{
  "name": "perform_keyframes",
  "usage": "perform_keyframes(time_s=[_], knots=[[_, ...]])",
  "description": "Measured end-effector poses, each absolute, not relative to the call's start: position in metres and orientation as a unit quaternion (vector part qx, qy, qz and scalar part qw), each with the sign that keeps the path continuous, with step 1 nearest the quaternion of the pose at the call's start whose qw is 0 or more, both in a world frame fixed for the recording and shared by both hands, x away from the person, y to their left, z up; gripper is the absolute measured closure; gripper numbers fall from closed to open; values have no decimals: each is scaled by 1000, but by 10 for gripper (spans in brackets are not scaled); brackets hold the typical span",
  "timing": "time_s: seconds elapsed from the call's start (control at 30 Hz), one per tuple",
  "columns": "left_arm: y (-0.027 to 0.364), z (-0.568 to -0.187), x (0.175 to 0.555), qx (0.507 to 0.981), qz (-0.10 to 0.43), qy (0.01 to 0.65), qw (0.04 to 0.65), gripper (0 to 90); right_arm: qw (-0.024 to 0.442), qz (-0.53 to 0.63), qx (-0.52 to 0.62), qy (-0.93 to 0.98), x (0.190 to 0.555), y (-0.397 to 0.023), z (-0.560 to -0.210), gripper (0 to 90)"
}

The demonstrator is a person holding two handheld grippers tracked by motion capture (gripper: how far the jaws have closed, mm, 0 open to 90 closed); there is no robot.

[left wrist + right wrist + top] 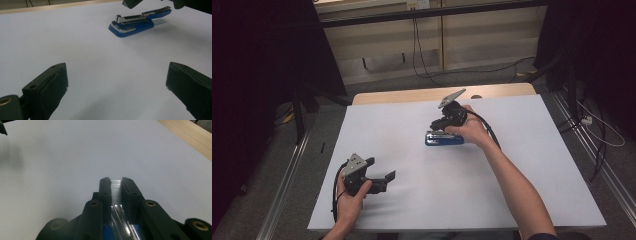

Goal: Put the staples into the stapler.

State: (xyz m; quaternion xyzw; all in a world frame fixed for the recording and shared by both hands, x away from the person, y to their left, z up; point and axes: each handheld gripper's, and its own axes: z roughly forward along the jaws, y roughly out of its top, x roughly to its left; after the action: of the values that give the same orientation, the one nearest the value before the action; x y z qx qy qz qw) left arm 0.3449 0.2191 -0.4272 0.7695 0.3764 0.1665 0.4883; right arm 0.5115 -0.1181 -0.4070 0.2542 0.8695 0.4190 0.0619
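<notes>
Stapler (444, 138), blue, lies centre frame on my white bench (537, 165). Right gripper (116, 185) has its fingers pinched narrowly on the stapler's metal top arm. Left gripper (116, 82), lower left, holds fingers spread wide, gripping nothing.

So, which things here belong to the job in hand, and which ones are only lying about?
Part of the job:
- blue stapler, top arm raised
- right hand-held gripper, jaws closed on the stapler's metal strip
- white table top that carries it

Only lying about:
- left hand-held gripper, open and idle
- cables on the floor
</notes>
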Motion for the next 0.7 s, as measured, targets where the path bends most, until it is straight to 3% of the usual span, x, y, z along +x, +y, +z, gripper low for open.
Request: perform_keyframes(time_s=[0.7], knots=[[219, -427, 345, 771, 166, 376, 487, 42, 67, 404, 183, 894, 519, -116, -412, 791]])
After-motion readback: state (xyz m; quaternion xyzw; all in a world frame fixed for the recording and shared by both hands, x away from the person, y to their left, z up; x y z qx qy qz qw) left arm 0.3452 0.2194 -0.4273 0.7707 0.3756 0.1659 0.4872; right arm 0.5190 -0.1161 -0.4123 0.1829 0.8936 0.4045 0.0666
